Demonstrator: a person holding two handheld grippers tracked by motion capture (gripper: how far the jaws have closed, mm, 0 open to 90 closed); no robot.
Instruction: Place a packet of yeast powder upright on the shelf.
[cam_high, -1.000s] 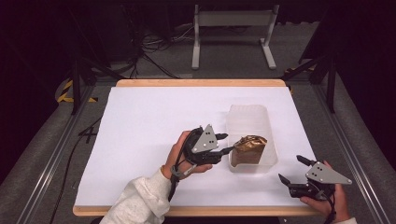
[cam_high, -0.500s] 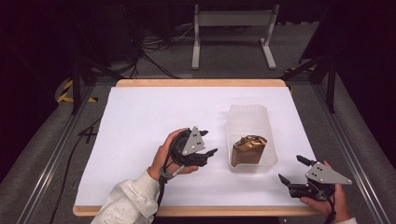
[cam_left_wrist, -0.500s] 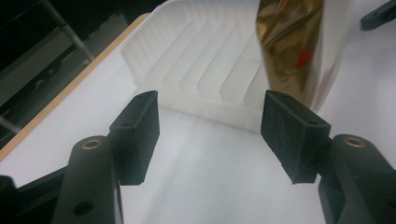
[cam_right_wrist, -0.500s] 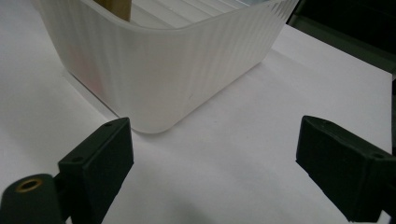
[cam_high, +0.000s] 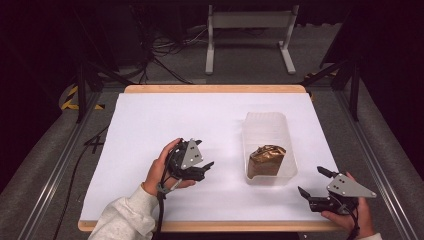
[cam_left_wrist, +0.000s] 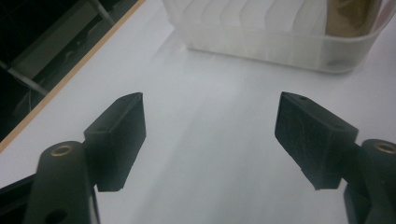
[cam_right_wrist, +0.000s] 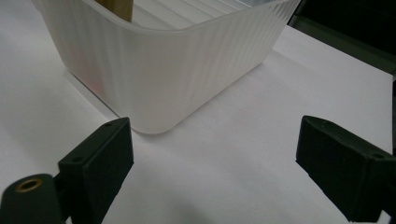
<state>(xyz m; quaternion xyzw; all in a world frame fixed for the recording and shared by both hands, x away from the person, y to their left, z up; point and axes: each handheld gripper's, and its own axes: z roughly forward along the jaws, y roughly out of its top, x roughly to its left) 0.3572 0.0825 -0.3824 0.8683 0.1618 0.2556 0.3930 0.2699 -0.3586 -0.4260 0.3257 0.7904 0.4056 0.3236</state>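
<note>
A clear ribbed plastic tub (cam_high: 269, 125) stands right of the table's middle, and a crumpled brown-gold packet (cam_high: 266, 160) rests in its near end. My left gripper (cam_high: 206, 167) lies low over the white table to the left of the tub and apart from it. Its jaws have just been opening, and nothing is between them (cam_left_wrist: 210, 107). Ahead of them are the tub wall (cam_left_wrist: 280, 42) and the packet (cam_left_wrist: 350, 16). My right gripper (cam_high: 310, 180) sits at the front right corner, open and empty (cam_right_wrist: 215, 135), facing the tub's corner (cam_right_wrist: 163, 70).
The white table top (cam_high: 165, 125) has a wooden edge (cam_high: 215, 89) at the far side. Dark floor, cables and a metal stand (cam_high: 250, 30) lie beyond it. Metal rails run along both sides of the table.
My left gripper drew back leftward from the tub and sank toward the table, its jaws opening wider. The packet stayed in the tub. The right gripper kept still.
</note>
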